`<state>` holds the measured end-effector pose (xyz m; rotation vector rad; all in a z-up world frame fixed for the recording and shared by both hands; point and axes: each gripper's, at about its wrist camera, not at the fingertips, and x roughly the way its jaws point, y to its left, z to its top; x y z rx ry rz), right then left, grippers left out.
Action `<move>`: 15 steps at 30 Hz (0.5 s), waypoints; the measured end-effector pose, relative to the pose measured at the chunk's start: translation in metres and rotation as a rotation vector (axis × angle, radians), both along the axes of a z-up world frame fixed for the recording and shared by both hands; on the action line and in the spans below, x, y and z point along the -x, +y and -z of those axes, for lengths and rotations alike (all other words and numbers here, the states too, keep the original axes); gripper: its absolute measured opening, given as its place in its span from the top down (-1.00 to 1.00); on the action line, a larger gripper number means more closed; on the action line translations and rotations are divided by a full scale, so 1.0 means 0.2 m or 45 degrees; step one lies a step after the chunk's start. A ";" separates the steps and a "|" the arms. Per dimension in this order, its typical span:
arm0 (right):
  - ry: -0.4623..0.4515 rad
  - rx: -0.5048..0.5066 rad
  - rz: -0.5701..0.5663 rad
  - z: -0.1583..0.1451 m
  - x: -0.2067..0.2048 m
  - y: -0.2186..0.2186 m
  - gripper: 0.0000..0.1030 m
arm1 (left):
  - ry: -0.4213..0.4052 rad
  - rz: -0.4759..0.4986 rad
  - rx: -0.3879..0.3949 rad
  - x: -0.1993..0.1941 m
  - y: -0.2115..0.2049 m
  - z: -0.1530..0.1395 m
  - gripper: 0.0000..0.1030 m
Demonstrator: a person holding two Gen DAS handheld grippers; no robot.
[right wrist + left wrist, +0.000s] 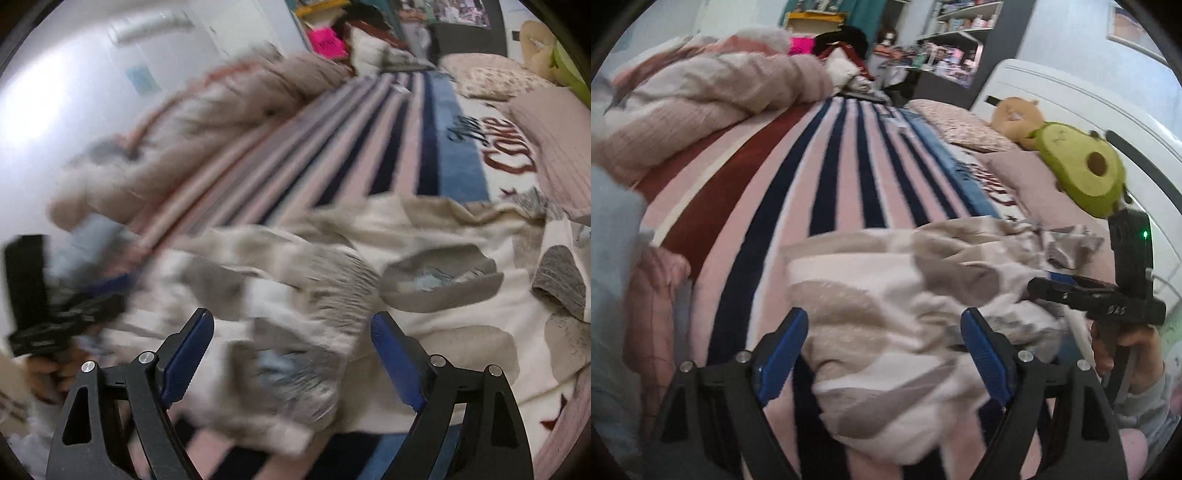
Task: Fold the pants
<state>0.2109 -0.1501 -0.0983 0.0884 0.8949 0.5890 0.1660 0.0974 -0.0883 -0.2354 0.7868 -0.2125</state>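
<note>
The pants point(897, 314) are white with beige and grey patches. They lie crumpled on a striped bed cover point(827, 173). In the left wrist view my left gripper point(884, 350) is open, its blue pads on either side of the near end of the pants. The right gripper's black body point(1108, 299) shows at the right edge, held by a hand. In the right wrist view the pants point(369, 295) spread across the bed and my right gripper point(291, 354) is open above a bunched part. The left gripper point(55, 314) shows blurred at the left.
A pink-beige duvet point(713, 96) is heaped at the left of the bed. Pillows point(956, 125), a brown plush point(1015, 118) and a green avocado plush point(1082, 170) lie along the white headboard point(1052, 99). Shelves point(956, 40) and clutter stand beyond the bed.
</note>
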 end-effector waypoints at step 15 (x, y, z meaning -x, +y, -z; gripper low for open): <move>-0.167 0.060 -0.077 -0.19 -0.16 0.14 0.85 | 0.165 -0.094 -0.148 -0.01 0.05 0.23 -0.58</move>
